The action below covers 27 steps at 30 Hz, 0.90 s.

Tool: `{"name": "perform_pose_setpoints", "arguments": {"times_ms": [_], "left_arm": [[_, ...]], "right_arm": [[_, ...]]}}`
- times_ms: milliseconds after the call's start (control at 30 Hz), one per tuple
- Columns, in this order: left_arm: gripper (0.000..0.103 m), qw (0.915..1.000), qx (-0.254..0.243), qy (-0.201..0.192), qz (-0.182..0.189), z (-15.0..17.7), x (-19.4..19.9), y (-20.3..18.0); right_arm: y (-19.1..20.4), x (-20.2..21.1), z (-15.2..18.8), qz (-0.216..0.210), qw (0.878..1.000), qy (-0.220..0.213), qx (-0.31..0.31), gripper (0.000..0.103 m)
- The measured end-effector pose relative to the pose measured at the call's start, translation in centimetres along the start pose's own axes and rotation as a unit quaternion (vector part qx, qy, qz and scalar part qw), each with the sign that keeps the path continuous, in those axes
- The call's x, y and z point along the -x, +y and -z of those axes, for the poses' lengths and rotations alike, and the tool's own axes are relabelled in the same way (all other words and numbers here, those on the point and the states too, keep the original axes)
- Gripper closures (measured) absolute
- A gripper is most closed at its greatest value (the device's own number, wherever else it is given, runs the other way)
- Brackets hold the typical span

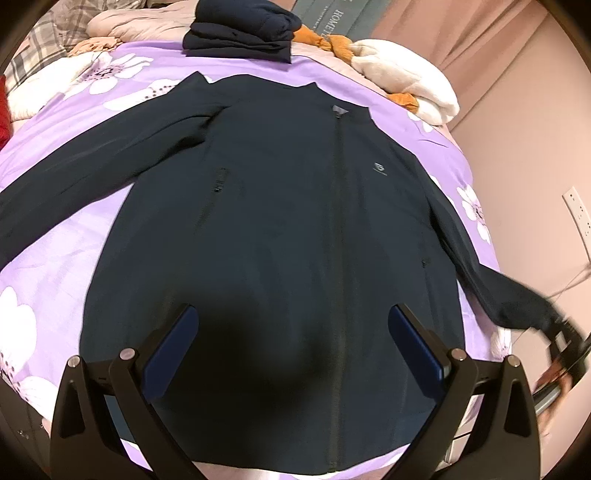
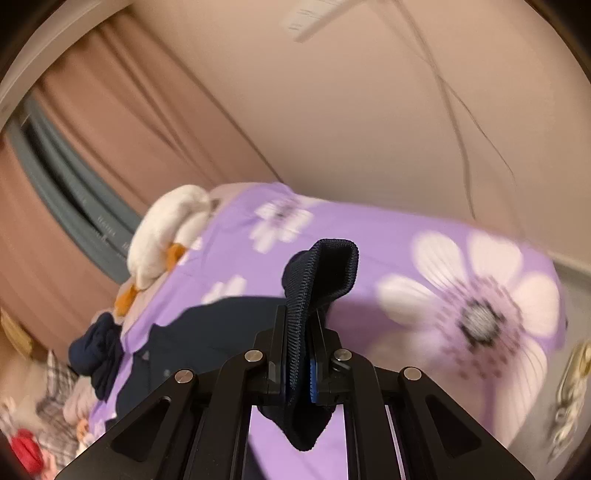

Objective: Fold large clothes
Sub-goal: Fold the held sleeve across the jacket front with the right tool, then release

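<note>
- One dark navy jacket [image 1: 280, 229] is laid flat, front up and zipped, on the purple floral bedspread [image 1: 66, 155], collar away from the camera and hem nearest.
- Its far-left sleeve is spread out across the sheet; the other sleeve [image 1: 491, 284] is stretched off to the right edge of the bed.
- That sleeve's ribbed cuff [image 2: 317, 280] is seen clamped in the right gripper [image 2: 301, 354], jaws closed tight on the knit, the cuff end poking up beyond the fingers.
- Over the hem, the left gripper [image 1: 291, 347] is held wide apart and is gripping nothing.
- Soft, light and limp handling is to be expected: the shell looks thin and smooth, likely to slide on itself and sag wherever it is unsupported.
- Firmer purchase is judged to be offered by the ribbed cuff, the hem and the shoulder seam than by the slick body panels.
- Folded dark clothes [image 1: 240, 33] and a white plush toy [image 1: 410, 81] are noted at the head of the bed.
</note>
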<state>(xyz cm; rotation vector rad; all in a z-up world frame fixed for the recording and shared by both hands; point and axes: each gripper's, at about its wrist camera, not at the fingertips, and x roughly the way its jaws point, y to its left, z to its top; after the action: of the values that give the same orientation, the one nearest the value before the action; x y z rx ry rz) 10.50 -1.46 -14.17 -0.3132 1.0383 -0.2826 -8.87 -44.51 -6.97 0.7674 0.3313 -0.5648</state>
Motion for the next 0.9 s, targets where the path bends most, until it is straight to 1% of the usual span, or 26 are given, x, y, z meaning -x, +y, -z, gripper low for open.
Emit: {"name": "perform_pose_setpoints", "arguments": {"times_ms": [33,133,200,233,267,300,367,400,433,467,500,533,600,633,667,700,733,767,800,833,867,900], "left_arm": [[0.000,1.0000,0.002,0.000,0.000,-0.2,-0.1,0.4],[0.000,0.9999,0.012,0.000,0.000,-1.1,-0.1,2.0],[0.000,0.9998,0.018,-0.004,-0.002,-1.8,0.0,3.3],[0.000,0.9998,0.020,-0.006,-0.002,-2.1,0.1,3.8],[0.000,0.9997,0.022,-0.009,-0.004,-2.5,0.2,4.4],[0.000,0.9996,0.026,-0.012,-0.008,-2.9,0.3,5.1],[0.000,0.9992,0.034,-0.017,-0.014,-3.6,0.4,6.5],[0.000,0.9988,0.040,-0.019,-0.020,-4.0,0.4,7.4],[0.000,0.9986,0.043,-0.020,-0.024,-4.2,0.4,8.0],[0.000,0.9983,0.047,-0.020,-0.029,-4.4,0.3,8.6],[0.000,0.9979,0.052,-0.019,-0.034,-4.7,0.1,9.3],[0.000,0.9975,0.057,-0.018,-0.038,-4.9,0.0,9.9],[0.000,0.9968,0.065,-0.015,-0.045,-5.3,-0.4,11.1],[0.000,0.9964,0.068,-0.012,-0.049,-5.4,-0.7,11.6],[0.000,0.9961,0.070,-0.009,-0.053,-5.5,-0.9,12.1],[0.000,0.9959,0.071,-0.008,-0.056,-5.7,-1.2,12.4],[0.000,0.9957,0.071,-0.006,-0.059,-5.8,-1.5,12.7],[0.000,0.9955,0.070,-0.004,-0.064,-6.0,-1.7,13.1],[0.000,0.9954,0.071,-0.003,-0.064,-6.1,-1.9,13.3],[0.000,0.9954,0.072,-0.002,-0.063,-6.4,-2.2,13.5],[0.000,0.9955,0.073,-0.002,-0.060,-6.6,-2.4,13.7],[0.000,0.9956,0.074,-0.002,-0.057,-6.9,-2.6,13.7]], "right_arm": [[1.4,-0.1,-0.3,-0.001,1.000,-0.002,0.011,0.093],[8.4,-0.5,-1.5,-0.003,0.997,-0.008,0.076,0.094],[14.6,-1.1,-1.6,-0.006,0.991,-0.012,0.132,0.094],[16.5,-1.4,-1.5,-0.009,0.989,-0.011,0.149,0.094],[19.6,-1.9,-1.1,-0.014,0.984,-0.009,0.176,0.094],[22.7,-2.4,-0.4,-0.018,0.979,-0.007,0.205,0.094],[27.3,-3.2,1.5,-0.027,0.968,-0.002,0.250,0.094],[29.9,-3.8,3.0,-0.035,0.961,0.004,0.275,0.094],[31.5,-4.3,4.3,-0.042,0.954,0.010,0.296,0.094],[33.8,-5.0,6.2,-0.050,0.945,0.017,0.323,0.094],[36.5,-6.0,9.0,-0.060,0.931,0.029,0.359,0.094],[37.7,-6.5,10.6,-0.067,0.922,0.038,0.378,0.094],[41.0,-8.8,16.5,-0.078,0.890,0.070,0.443,0.094],[41.8,-9.6,18.5,-0.078,0.879,0.081,0.464,0.094],[42.5,-11.1,21.6,-0.074,0.858,0.100,0.499,0.093],[42.7,-12.9,24.7,-0.073,0.831,0.128,0.536,0.092],[42.9,-13.9,26.6,-0.068,0.814,0.149,0.558,0.084],[42.5,-15.6,29.3,-0.054,0.788,0.178,0.587,0.063],[41.4,-17.2,31.6,-0.037,0.764,0.203,0.611,0.054],[40.9,-18.0,32.7,-0.031,0.753,0.209,0.623,0.049],[40.1,-18.6,33.3,-0.030,0.747,0.211,0.630,0.049],[39.2,-19.1,33.4,-0.034,0.746,0.217,0.628,0.049]]}}
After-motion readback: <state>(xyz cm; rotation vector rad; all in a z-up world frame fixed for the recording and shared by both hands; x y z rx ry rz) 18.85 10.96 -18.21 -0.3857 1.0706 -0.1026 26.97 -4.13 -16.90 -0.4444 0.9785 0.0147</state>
